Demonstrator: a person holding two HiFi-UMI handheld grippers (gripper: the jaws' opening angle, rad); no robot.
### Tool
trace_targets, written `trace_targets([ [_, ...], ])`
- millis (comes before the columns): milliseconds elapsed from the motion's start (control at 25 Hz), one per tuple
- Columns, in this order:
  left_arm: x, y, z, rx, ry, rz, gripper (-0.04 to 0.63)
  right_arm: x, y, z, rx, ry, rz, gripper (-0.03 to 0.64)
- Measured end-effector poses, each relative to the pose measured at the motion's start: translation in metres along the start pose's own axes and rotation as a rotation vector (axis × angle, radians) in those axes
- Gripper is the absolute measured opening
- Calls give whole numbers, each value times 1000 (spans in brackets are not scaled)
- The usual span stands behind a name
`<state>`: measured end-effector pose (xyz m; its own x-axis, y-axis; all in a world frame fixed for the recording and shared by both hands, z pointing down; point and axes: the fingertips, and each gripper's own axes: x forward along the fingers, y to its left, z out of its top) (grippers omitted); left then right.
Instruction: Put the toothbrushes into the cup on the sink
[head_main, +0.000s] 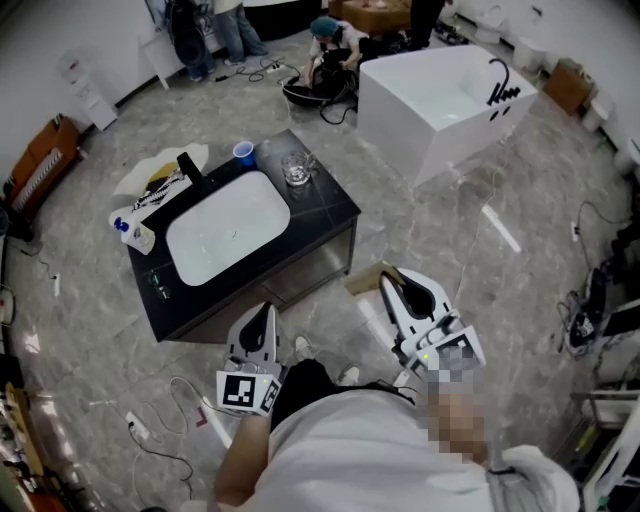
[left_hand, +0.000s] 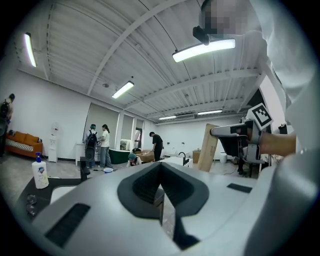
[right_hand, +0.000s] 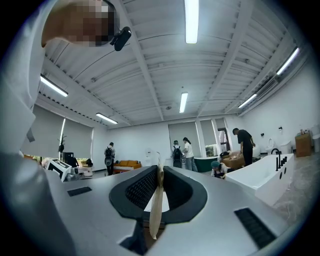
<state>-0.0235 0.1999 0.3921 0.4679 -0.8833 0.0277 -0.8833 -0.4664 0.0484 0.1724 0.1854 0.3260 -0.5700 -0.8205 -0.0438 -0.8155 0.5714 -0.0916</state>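
I see my left gripper (left_hand: 160, 166) with its jaws pressed together, empty. A blue-capped white bottle (left_hand: 40, 172) stands far left, the right gripper (left_hand: 220, 131) sits level at right, and several people (left_hand: 105, 145) stand beyond.

**Head view, layout.** From my station the sink counter (head_main: 322, 208) lies at 11 o'clock, and the bathtub (head_main: 440, 95) lies behind it at 1 o'clock. On the counter, the basin (head_main: 225, 228) is central. The faucet (head_main: 190, 167) is at its 11 o'clock. The cup (head_main: 244, 153) and glass mug (head_main: 297, 168) stand side by side at 1 o'clock, and the bottle (head_main: 133, 232) is at 9 o'clock. Before the counter, the left gripper (head_main: 262, 312) is at 6 o'clock and the right gripper (head_main: 388, 278) at 4 o'clock. A thin strip (right_hand: 156, 205) stands between the right gripper's jaws.
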Motion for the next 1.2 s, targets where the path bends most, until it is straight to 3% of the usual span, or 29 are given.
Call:
trace_targets([
  [600,40,5,-16,-36,8,-59,2,17,-19,-16,-11,57,-28,60],
  [1200,80,58,-11,-39,15,-50,2,87,-27,-20,15,75,-9,60],
])
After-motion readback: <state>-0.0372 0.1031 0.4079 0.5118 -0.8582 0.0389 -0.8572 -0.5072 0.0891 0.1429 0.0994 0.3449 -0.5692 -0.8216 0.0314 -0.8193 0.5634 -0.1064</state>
